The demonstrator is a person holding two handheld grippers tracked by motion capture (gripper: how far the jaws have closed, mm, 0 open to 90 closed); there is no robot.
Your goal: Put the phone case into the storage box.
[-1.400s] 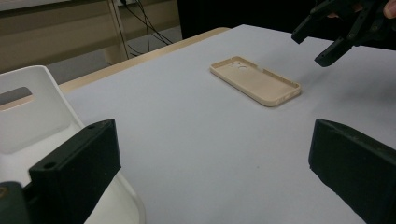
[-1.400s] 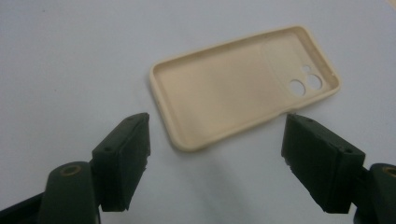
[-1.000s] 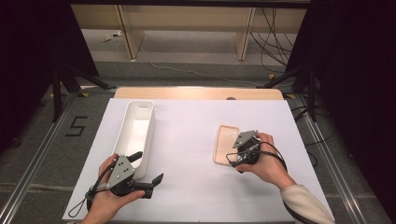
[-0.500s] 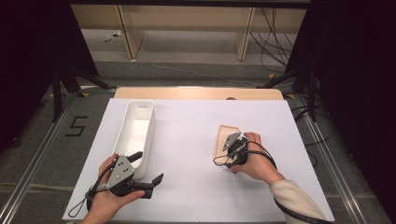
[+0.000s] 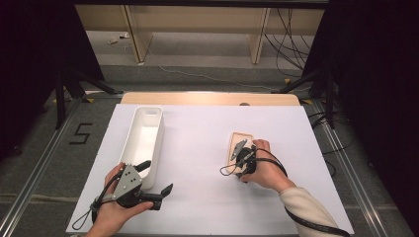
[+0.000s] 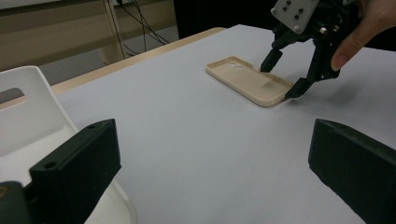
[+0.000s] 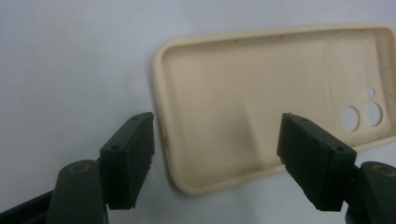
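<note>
- Since the earlier high frames, my right gripper [image 5: 240, 154] has come down and in over the near end of the phone case [image 5: 239, 143]; my left gripper [image 5: 155, 178] has kept its place by the near end of the white bin [image 5: 144, 140].
- High view: case lies flat on the white table sheet [image 5: 207, 197], right of centre, well apart from the bin. Right jaws are hard to read here, being small and partly covered by the hand. Left jaws stand spread, nothing between them.
- Left gripper view: right gripper [image 6: 285, 79] straddles the near corner of the case [image 6: 247, 79], one tip inside the shell near the rim, the other outside by the corner. This side-on angle shows how low the tips sit; the high view does not.
- Right gripper view: jaws spread wide, not pressing anything. Case [image 7: 261, 107] lies hollow side up, camera holes at far right, its lower corner between the jaws. Only this view shows the hollow interior and thin rim.
- Risk, my judgement: the rim is thin and shallow; a close on the rounded corner could slip off or skid the case across the smooth sheet.
- Risk: pressing the tips down too hard could tip the far end up.
</note>
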